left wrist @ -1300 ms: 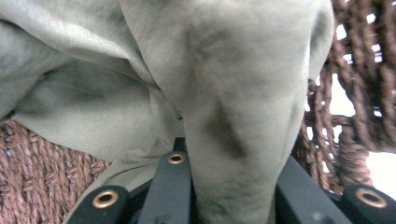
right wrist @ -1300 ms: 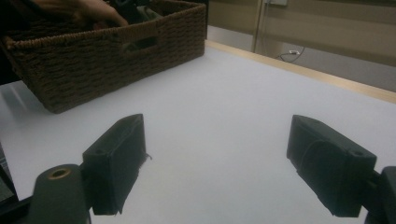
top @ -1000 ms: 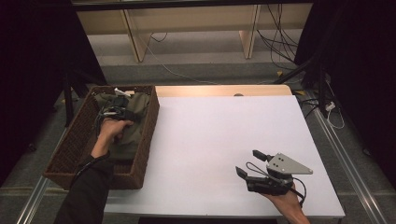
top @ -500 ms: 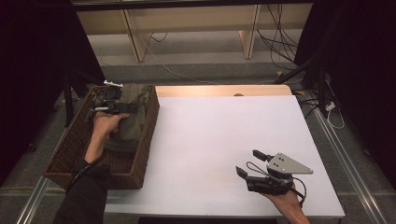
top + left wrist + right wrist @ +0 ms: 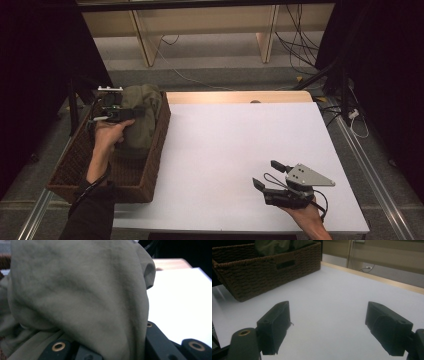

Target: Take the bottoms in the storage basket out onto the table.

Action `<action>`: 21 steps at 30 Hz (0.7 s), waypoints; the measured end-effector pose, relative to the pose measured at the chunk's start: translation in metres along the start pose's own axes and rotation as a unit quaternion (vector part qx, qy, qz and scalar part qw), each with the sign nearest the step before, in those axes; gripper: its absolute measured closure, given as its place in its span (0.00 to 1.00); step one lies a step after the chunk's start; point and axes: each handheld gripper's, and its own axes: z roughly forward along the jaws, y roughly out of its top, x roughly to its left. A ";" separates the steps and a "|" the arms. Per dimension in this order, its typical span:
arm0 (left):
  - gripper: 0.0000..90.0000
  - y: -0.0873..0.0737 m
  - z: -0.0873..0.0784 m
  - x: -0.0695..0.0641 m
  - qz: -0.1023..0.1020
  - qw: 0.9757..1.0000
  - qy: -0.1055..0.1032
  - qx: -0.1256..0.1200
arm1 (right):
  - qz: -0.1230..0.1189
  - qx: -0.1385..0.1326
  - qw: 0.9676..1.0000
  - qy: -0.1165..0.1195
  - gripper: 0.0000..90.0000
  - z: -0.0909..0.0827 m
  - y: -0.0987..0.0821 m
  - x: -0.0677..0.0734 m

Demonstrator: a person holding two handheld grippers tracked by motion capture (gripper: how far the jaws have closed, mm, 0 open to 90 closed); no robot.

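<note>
My left gripper (image 5: 112, 114) is over the far end of the basket (image 5: 65, 165), and its jaws are clamped on the olive cloth (image 5: 142, 117). In the left gripper view the cloth (image 5: 82, 297) bulges up right between my jaws and drapes over them, so close that it covers most of what I see there; the white table (image 5: 180, 307) shows past it on the right. From above, the cloth is a bunched heap at the basket's far right corner, part of it raised to my gripper and the rest lying down inside against the wicker wall beside the table. My left hand (image 5: 107, 137) reaches in from the near side, the dark sleeve (image 5: 92, 215) crossing the basket's near rim.

My right gripper (image 5: 272, 177) is low over the table (image 5: 225, 150) near its front right corner, well apart from the basket. Its jaws stand wide apart with nothing between them; in the right gripper view only bare white tabletop lies in the gap. That view looks across the table at the basket's side (image 5: 269, 272), with a bit of the cloth (image 5: 277, 246) showing above its rim. My right hand (image 5: 305, 217) holds that gripper from below, the grey plate (image 5: 307, 176) on top.
</note>
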 end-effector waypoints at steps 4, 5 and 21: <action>0.90 0.004 -0.012 -0.006 0.008 1.000 -0.008 -0.020 | -0.002 -0.002 1.000 0.000 0.24 0.000 0.000 0.000; 0.90 0.005 -0.014 -0.008 0.009 1.000 -0.012 -0.026 | -0.002 -0.002 1.000 0.000 0.24 0.000 0.000 0.000; 0.90 0.010 -0.042 -0.034 0.031 0.994 -0.060 -0.084 | -0.007 -0.007 1.000 0.000 0.24 -0.002 0.001 0.001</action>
